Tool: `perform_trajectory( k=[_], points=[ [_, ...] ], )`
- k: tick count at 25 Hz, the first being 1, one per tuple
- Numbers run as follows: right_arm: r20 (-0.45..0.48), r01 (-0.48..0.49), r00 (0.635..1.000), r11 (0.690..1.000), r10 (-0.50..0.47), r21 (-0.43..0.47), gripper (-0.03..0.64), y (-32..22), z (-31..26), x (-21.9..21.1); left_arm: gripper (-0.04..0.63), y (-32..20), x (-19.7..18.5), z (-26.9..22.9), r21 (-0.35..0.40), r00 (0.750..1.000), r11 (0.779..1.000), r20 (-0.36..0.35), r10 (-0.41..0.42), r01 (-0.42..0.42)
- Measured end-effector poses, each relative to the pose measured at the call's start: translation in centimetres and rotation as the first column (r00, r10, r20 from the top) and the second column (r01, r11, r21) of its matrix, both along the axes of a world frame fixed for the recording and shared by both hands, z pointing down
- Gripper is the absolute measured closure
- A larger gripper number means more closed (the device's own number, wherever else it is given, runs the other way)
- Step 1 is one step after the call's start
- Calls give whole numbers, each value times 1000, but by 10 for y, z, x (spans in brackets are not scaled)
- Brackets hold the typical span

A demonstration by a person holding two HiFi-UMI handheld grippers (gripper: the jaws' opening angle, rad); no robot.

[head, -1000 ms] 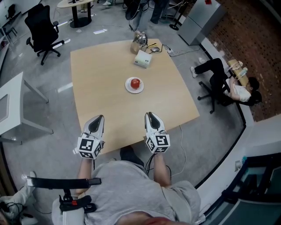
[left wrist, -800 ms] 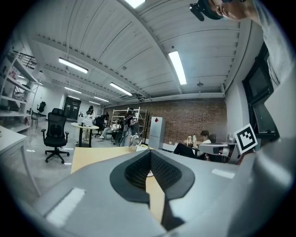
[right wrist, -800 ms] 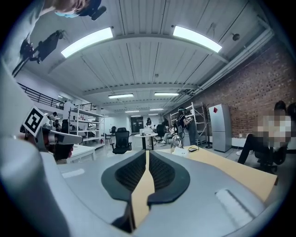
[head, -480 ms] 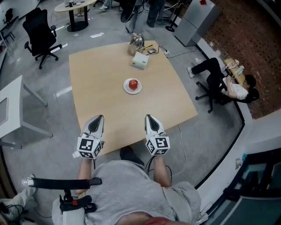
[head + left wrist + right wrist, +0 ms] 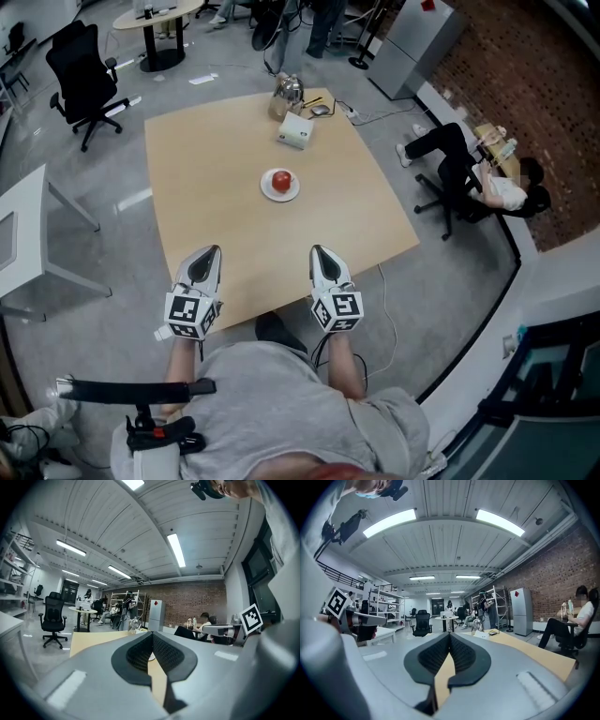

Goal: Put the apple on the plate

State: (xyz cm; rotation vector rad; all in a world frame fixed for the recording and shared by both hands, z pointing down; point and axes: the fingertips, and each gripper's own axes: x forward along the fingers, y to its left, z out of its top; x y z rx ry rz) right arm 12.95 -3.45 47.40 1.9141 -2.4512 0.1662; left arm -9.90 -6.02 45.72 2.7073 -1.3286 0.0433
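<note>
Apple: red, round and small in my head view, the apple [image 5: 282, 180] sat on the white plate [image 5: 266, 190], mid-way across the tan surface [image 5: 216, 216] and well apart from both grippers.
Left gripper [image 5: 207, 253]: jaws clenched together, empty, over the near edge.
Right gripper [image 5: 319, 252]: jaws clenched together, empty, over the near edge.
Head view alone: I saw apple and plate, with a white box [image 5: 294, 133] farther off.
Gripper views alone: I saw the ribbed pads [image 5: 138, 653] meeting at their tips. The left one faced a brick wall [image 5: 187, 602], the right one a black chair [image 5: 422, 620].
</note>
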Motion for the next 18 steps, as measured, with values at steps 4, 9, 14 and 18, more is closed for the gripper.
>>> perform_trajectory(
  k=[4, 9, 14, 18],
  points=[
    [-4, 2, 1000, 1000, -2, 0, 611, -1, -1, 3, 575, -1, 3, -1, 4, 1000, 1000, 3, -1, 1],
    [-1, 4, 1000, 1000, -4, -8, 611, -1, 2, 4, 575, 0, 7, 0, 2, 1000, 1000, 11, 2, -2],
    [0, 1, 1000, 1000, -1, -15, 611, -1, 3, 7, 575, 0, 9, 1, -4, 1000, 1000, 10, 7, -7],
    [2, -3, 1000, 1000, 3, -19, 611, -3, 6, 9, 575, -4, 11, 3, -6, 1000, 1000, 9, 9, -9]
  ],
)
